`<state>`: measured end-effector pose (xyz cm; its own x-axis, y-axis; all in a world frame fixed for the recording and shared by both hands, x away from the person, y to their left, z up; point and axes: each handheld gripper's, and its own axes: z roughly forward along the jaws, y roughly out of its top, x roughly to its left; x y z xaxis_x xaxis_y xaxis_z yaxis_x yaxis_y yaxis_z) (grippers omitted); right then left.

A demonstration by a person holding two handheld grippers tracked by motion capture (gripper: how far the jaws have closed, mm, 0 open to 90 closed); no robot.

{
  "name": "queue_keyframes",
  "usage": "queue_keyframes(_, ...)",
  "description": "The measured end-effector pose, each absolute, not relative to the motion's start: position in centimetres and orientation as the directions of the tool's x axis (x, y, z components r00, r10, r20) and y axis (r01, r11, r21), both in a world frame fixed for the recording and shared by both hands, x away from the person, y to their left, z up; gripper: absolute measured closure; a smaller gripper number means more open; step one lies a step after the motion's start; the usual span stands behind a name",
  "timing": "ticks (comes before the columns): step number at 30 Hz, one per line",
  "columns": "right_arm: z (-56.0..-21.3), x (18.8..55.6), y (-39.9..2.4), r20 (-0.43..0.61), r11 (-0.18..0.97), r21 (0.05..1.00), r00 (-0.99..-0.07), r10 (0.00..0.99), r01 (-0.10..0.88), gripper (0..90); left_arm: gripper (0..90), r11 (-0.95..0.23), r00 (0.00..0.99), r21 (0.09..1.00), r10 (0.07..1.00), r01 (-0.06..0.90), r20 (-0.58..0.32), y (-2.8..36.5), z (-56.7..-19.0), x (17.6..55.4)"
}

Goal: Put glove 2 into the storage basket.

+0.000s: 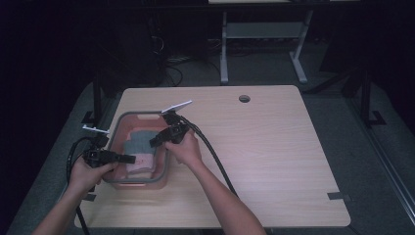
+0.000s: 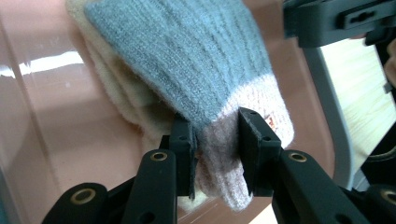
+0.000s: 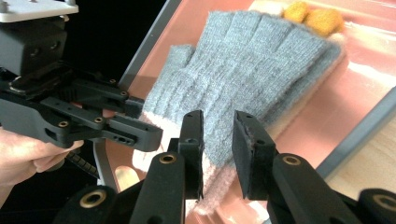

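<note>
A grey knit glove (image 1: pixel 139 142) with a pale pink cuff lies in a pink bin with a grey rim (image 1: pixel 139 184) at the table's left. My left gripper (image 1: pixel 132 158) reaches in from the left. In its own view the left gripper (image 2: pixel 216 140) is shut on the pink cuff of the glove (image 2: pixel 187 60). My right gripper (image 1: pixel 152 142) comes in from the right. In its view the right gripper (image 3: pixel 218 135) pinches the same glove (image 3: pixel 252 60) where grey meets cuff, beside the left gripper (image 3: pixel 147 122). A cream glove (image 3: pixel 313 16) with yellow fingertips lies underneath.
The bin's glossy pink floor (image 2: pixel 56 130) shows around the gloves. Bare wooden tabletop (image 1: pixel 274 147) stretches to the right, with a round cable hole (image 1: pixel 244 98) near the far edge. The right gripper's black cable (image 1: pixel 215 156) trails across the table. A white desk frame (image 1: pixel 264 34) stands beyond.
</note>
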<state>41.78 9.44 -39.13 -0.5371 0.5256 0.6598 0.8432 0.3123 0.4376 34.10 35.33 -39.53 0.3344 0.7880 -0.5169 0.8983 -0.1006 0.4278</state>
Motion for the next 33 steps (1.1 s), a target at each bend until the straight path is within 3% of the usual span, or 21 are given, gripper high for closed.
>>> queue_keyframes(22,-38.0,41.8,7.0,0.677,0.267,0.465,-0.533,0.508,0.844,71.0,54.8,-0.090,0.334,0.491,0.835,0.866,-0.436,36.0,-37.1,34.3)
queue_keyframes(33,-37.1,41.9,5.4,0.677,0.246,0.481,-0.535,0.506,0.842,67.2,52.0,-0.045,0.336,0.529,0.816,0.847,-0.469,35.9,-35.7,34.5)
